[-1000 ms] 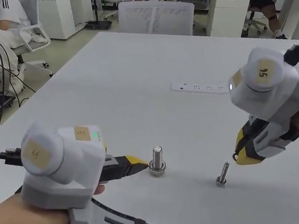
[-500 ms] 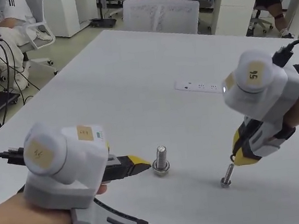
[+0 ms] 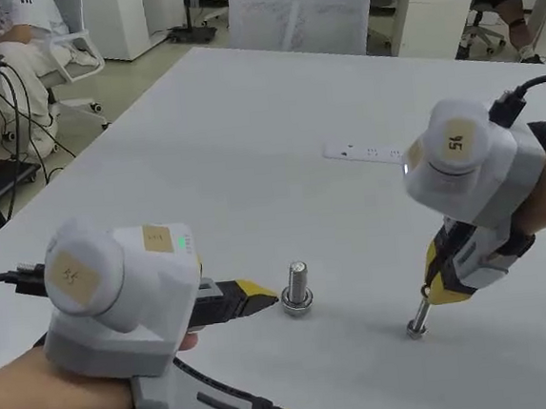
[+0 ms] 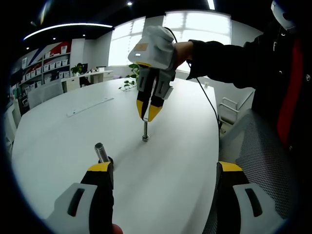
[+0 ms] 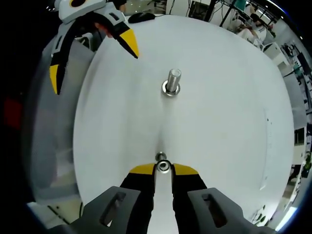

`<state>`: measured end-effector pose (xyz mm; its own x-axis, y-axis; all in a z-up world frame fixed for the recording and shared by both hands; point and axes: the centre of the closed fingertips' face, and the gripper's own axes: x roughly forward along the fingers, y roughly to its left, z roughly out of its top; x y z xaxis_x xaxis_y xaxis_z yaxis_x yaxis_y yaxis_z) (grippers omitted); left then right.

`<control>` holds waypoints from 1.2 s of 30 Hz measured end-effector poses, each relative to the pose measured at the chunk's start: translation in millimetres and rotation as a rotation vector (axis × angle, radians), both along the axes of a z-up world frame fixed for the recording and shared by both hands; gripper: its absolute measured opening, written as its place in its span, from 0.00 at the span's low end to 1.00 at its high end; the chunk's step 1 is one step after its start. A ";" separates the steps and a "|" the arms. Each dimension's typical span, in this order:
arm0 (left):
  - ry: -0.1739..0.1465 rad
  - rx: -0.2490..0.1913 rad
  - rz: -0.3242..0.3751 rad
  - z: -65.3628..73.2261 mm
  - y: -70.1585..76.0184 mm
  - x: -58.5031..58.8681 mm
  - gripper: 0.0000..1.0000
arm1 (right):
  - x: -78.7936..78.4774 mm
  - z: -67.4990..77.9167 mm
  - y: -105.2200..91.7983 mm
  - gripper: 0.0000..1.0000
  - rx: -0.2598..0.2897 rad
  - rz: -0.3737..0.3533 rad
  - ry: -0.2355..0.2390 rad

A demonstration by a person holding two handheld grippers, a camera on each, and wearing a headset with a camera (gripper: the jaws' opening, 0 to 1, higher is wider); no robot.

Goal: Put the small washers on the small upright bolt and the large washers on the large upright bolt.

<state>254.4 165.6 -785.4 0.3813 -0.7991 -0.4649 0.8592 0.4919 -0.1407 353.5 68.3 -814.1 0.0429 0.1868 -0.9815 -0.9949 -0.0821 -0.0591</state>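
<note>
The large bolt (image 3: 297, 287) stands upright on the white table (image 3: 249, 149) with washers stacked at its base. My left gripper (image 3: 279, 357) is open wide and empty, one yellow fingertip (image 3: 258, 291) just left of that bolt (image 4: 101, 152). To the right stands the small bolt (image 3: 419, 318), thin and upright. My right gripper (image 3: 441, 290) hangs just above its top. Its jaws are shut on a small washer (image 5: 163, 167), right beside the small bolt's tip (image 5: 160, 156). The left gripper view has the right gripper (image 4: 147, 113) directly over the small bolt (image 4: 145, 131).
A white power strip (image 3: 369, 151) lies farther back on the table. A grey mesh chair (image 3: 300, 20) stands at the far edge. Someone sits among cables at the far left (image 3: 10, 36). The near table edge runs beside my left hand.
My right gripper has closed in on the small bolt and now sits right over its top. The left gripper has stayed by the large bolt. The head camera has shifted slightly.
</note>
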 end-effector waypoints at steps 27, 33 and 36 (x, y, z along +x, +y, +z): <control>0.008 0.004 0.002 -2.8 2.1 0.5 0.87 | -0.7 -24.8 1.7 0.13 -0.021 -0.007 0.027; 0.009 0.005 0.001 -3.3 2.4 0.2 0.86 | 1.6 -34.3 2.3 0.13 -0.025 -0.013 0.031; 0.009 0.005 0.002 -3.5 2.8 0.2 0.86 | 2.7 -39.0 2.9 0.13 -0.028 -0.012 0.031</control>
